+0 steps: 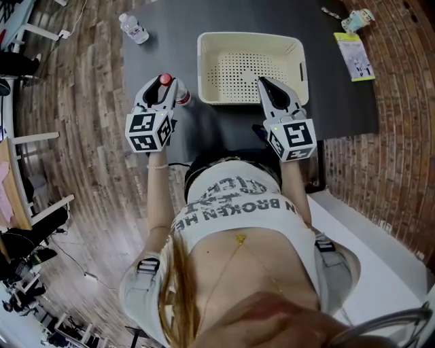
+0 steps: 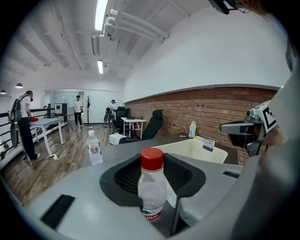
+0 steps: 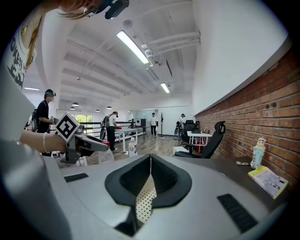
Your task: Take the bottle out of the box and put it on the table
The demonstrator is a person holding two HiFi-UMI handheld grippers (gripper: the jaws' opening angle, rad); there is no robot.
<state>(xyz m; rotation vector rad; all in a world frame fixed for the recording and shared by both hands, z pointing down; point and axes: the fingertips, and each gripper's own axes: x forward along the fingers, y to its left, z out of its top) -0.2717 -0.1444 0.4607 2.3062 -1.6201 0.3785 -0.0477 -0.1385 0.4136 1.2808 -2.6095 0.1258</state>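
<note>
left tongs (image 1: 163, 85): pinching red-capped bottle (image 2: 151, 187), beside box (image 1: 204, 62) | right tongs (image 3: 149, 158): pressed together, empty, over box rim | bench (image 1: 163, 41)

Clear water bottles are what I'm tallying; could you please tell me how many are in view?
2. A red-capped bottle is gripped in the left gripper; a white-capped bottle stands near the table's far left corner. Others may be hidden.

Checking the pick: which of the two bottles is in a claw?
The red-capped bottle, gripped in the left claw beside the basket. The other, white-capped bottle stands free at the table's far corner.
</note>
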